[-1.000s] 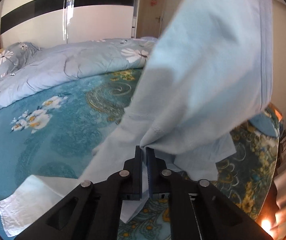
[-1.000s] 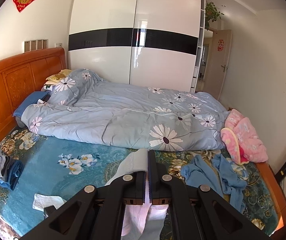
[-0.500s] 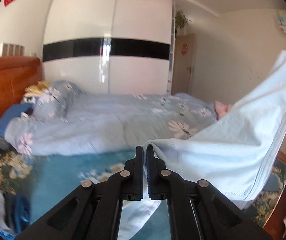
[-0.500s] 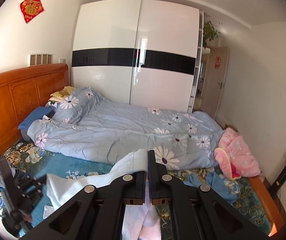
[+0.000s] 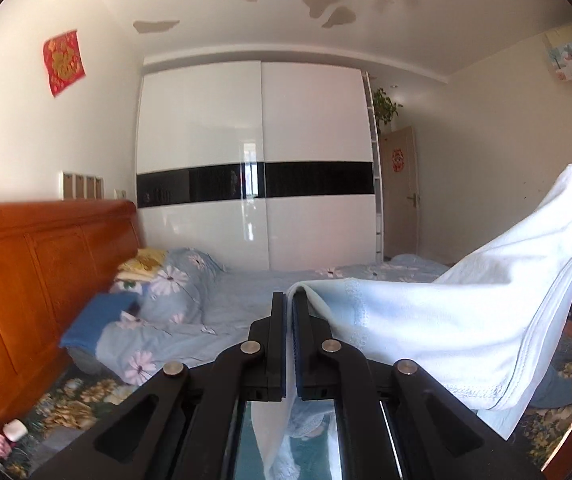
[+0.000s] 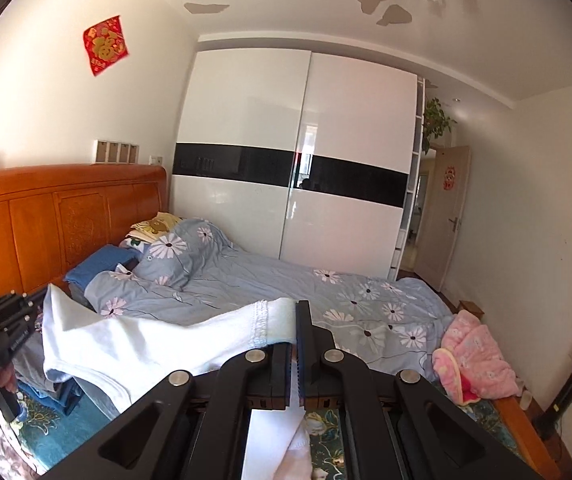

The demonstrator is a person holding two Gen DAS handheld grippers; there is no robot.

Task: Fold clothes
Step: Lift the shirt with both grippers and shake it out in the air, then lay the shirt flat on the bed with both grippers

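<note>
Left gripper (image 5: 289, 312) jaws clamped on edge of pale blue garment (image 5: 438, 332); cloth stretches right and upward to far corner at frame's right edge, stitched hem hanging below, more fabric trailing down under jaws. Behind: bed with blue floral duvet (image 5: 222, 304), orange wooden headboard (image 5: 34, 276), white wardrobe with black band (image 5: 258, 184), red wall ornament (image 5: 64, 60), door (image 5: 402, 196) at right

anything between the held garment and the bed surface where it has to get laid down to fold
Partly. The pale blue garment hangs pinched in both the left tool and the right tool. Under its left end a stack of dark clothes sits on the teal sheet, and the floral duvet covers the far half.
</note>
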